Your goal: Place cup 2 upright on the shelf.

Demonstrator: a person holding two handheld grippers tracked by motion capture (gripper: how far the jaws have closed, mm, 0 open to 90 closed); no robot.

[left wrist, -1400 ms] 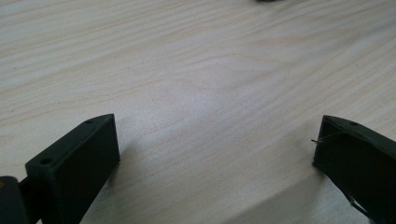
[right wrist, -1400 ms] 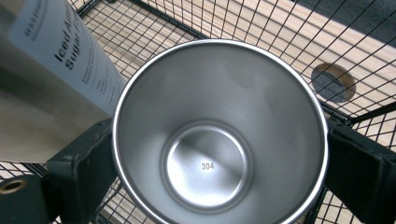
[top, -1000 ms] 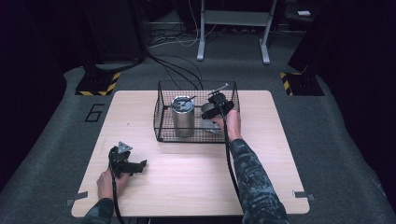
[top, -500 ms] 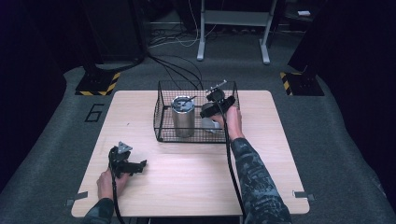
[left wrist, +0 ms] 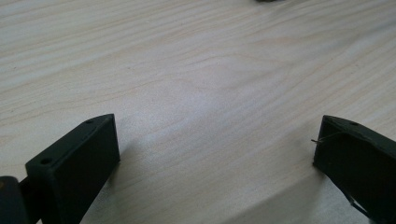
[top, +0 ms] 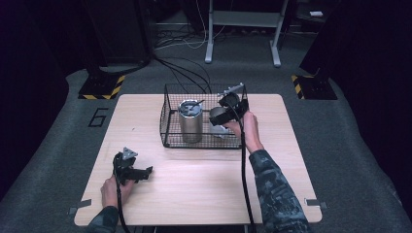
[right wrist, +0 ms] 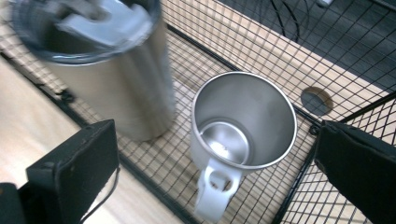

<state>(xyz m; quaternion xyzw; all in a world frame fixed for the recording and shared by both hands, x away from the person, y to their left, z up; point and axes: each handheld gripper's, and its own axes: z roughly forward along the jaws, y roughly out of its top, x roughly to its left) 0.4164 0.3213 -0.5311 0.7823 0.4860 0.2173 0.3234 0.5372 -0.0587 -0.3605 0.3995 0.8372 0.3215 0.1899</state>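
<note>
A black wire basket (top: 167, 127) stands at the middle back of the wooden table (top: 204, 189). Inside it are a tall steel tumbler (top: 190, 121) with a lid and a steel mug (top: 218, 118) with a white handle. My right gripper (top: 232, 103) hovers open above the basket's right part. In the right gripper view its jaws stand wide on either side of the mug (right wrist: 243, 121), which sits upright below them beside the tumbler (right wrist: 116, 79). My left gripper (top: 138, 172) rests open on the table at the front left, with bare wood between its jaws (left wrist: 215, 154).
The basket wall (right wrist: 261, 56) rises behind the mug. A round hole (right wrist: 316, 100) in the tabletop shows through the mesh. Beyond the table are grey carpet, cables and a stand's legs (top: 243, 34). The table's front half is bare wood.
My right gripper has shifted slightly up and farther back over the basket. The left gripper, tumbler and mug have stayed put.
</note>
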